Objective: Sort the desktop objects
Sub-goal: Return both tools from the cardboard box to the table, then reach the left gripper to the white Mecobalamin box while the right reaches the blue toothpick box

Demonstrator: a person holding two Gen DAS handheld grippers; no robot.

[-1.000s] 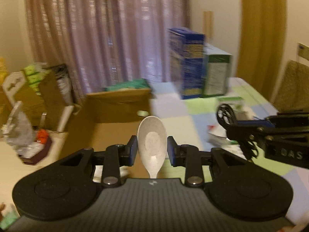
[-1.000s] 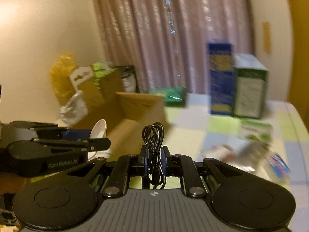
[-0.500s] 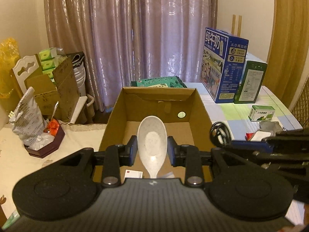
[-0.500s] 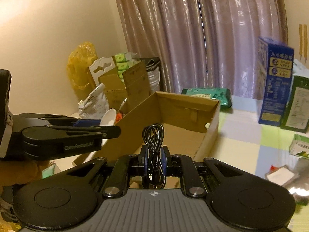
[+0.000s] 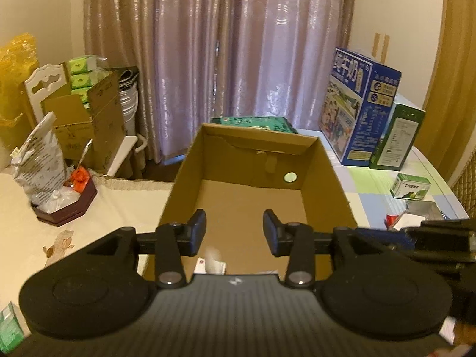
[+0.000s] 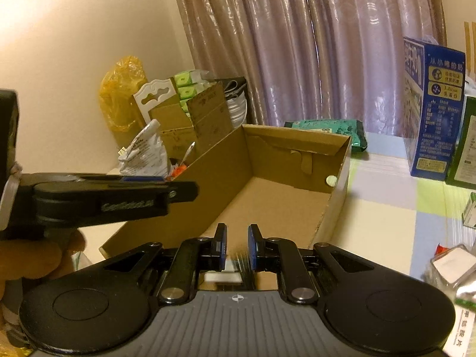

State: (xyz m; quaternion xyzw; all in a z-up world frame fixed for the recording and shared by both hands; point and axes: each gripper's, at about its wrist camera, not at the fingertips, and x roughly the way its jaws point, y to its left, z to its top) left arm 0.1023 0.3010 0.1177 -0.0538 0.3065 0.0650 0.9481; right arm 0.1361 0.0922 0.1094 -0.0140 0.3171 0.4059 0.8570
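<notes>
Fingers of the black left gripper [image 5: 234, 232] stood spread and still opening over the open brown cardboard box [image 5: 327, 184] in the left wrist view, with nothing between the pads. Half a second earlier they pinched the white ceramic spoon; now only a blurred white streak [image 5: 211, 257], likely that spoon, showed low inside the box beside a small white card with a red mark [image 5: 201, 263]. The box's far wall carried a round pale hole [image 5: 290, 176]. Beyond it lay a green foil packet [image 5: 258, 121], and to the right stood a tall blue milk carton [image 5: 357, 104] touching a green-and-white box [image 5: 397, 136] on the pastel checked tablecloth [image 5: 369, 184]. The right gripper's black body [image 5: 440, 244] entered from the right edge.

Right wrist view: the right gripper [image 6: 237, 247] hung over the box's near end, its blue pads parted by a narrow gap and empty. Half a second earlier the coiled black cable stood clamped there; it no longer showed. A blurred white flat object [image 6: 223, 276] lay below the fingers in the box. The left gripper [image 6: 181, 192] reached in from the left, held by a hand [image 6: 35, 255].
</notes>
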